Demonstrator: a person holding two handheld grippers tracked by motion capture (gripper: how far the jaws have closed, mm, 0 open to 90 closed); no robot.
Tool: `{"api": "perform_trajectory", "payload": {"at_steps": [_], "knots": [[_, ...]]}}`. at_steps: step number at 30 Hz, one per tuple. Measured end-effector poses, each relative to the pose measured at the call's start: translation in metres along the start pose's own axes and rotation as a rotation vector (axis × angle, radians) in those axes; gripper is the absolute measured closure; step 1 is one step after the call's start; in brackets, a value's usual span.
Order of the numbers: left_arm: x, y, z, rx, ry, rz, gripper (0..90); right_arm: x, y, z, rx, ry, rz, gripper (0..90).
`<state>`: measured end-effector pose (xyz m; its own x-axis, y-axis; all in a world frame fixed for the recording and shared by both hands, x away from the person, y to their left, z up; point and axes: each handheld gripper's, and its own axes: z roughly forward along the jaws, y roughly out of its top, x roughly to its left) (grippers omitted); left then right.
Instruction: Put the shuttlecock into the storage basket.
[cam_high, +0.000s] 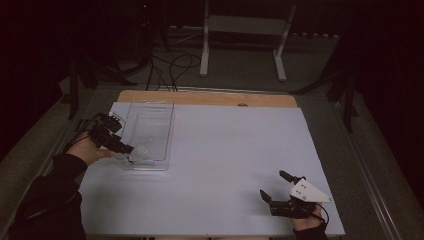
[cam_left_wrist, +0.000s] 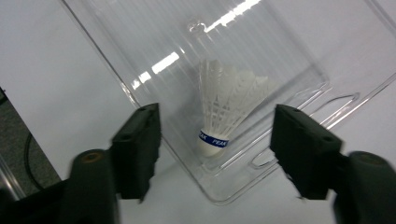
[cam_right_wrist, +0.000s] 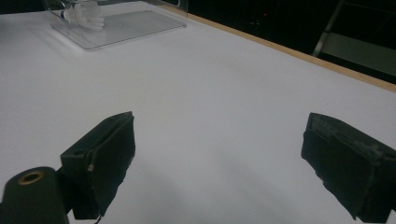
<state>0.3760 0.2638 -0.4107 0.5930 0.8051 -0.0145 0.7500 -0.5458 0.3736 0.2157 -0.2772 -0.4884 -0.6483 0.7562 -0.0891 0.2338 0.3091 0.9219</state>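
Left gripper (cam_left_wrist: 215, 154): my jaws spread, nothing pinched.
Shuttlecock (cam_left_wrist: 224, 107): featherlight, fragile skirt; I'd grip the cork.
Right gripper (cam_right_wrist: 219, 163): spread, idle.

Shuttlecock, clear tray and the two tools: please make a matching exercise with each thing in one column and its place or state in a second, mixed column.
Column one:
1. shuttlecock
2. clear tray
3. left tool
4. right tool

Column two:
A. open above bare table, near the front right
B. lies inside the tray, cork end towards the near corner
C. open at the tray's near corner, jaws either side of the shuttlecock
D. rests on the table's left part

Pairs: 1-B, 2-D, 3-C, 4-A
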Motion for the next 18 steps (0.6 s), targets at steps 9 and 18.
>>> {"api": "perform_trajectory", "payload": {"at_steps": [9,18], "knots": [[-0.008,0.003,-0.005,-0.059,-0.039,0.005,0.2,0.000,0.000,0.000,-0.001,-0.001,0.002,9.7],[-0.021,0.006,-0.007,-0.149,-0.094,0.060,0.0,0.000,0.000,0.000,-0.002,0.002,0.000,9.7]]}}
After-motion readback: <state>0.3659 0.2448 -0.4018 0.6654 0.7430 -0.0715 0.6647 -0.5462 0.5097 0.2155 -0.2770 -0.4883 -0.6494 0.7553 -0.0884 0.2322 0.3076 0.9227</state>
